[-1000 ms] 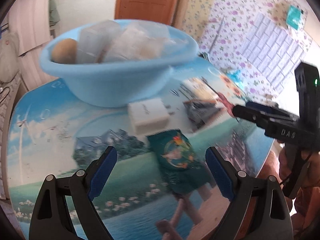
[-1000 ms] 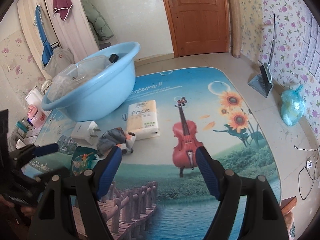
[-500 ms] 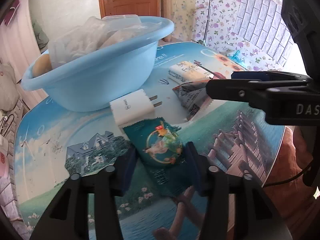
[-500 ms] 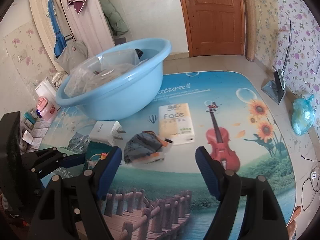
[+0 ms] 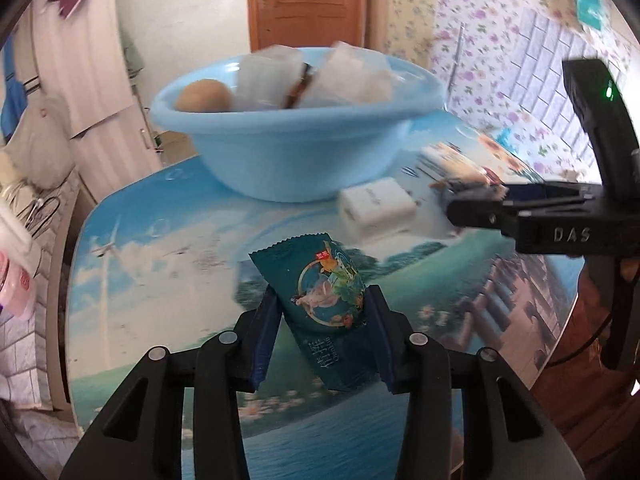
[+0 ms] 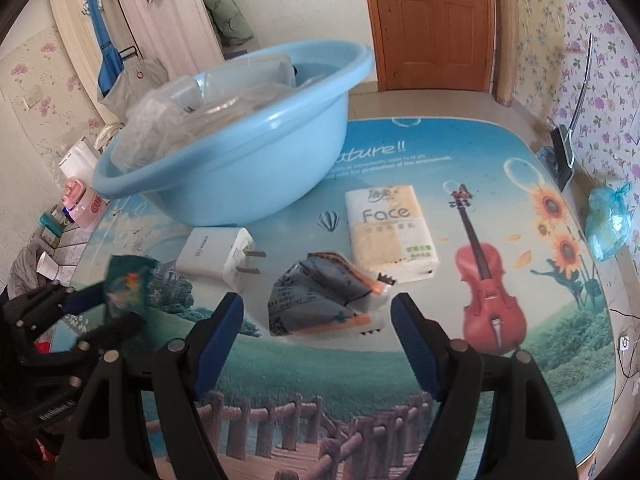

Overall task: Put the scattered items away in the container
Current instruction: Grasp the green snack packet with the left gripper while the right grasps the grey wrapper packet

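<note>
My left gripper (image 5: 320,312) is shut on a teal snack packet (image 5: 324,292) and holds it above the table, short of the blue basin (image 5: 296,160). The same packet (image 6: 126,284) shows blurred at the left of the right wrist view. My right gripper (image 6: 316,312) is open, its fingers on either side of a grey crumpled wrapper (image 6: 320,300) on the table. A white charger plug (image 6: 218,256) lies in front of the basin (image 6: 240,168), and a Face tissue pack (image 6: 388,232) lies beside the wrapper. The basin holds clear plastic bags and a brown round thing (image 5: 204,98).
The picture-printed table (image 6: 460,380) ends in a rounded edge near me and at the right. Pink and white containers (image 6: 82,200) stand off its left side. A blue plastic bag (image 6: 608,220) and a dustpan (image 6: 564,156) lie on the floor to the right.
My left gripper closed on the teal packet and lifted it off the table toward the basin. My right gripper moved forward and now straddles the grey wrapper, still open.
</note>
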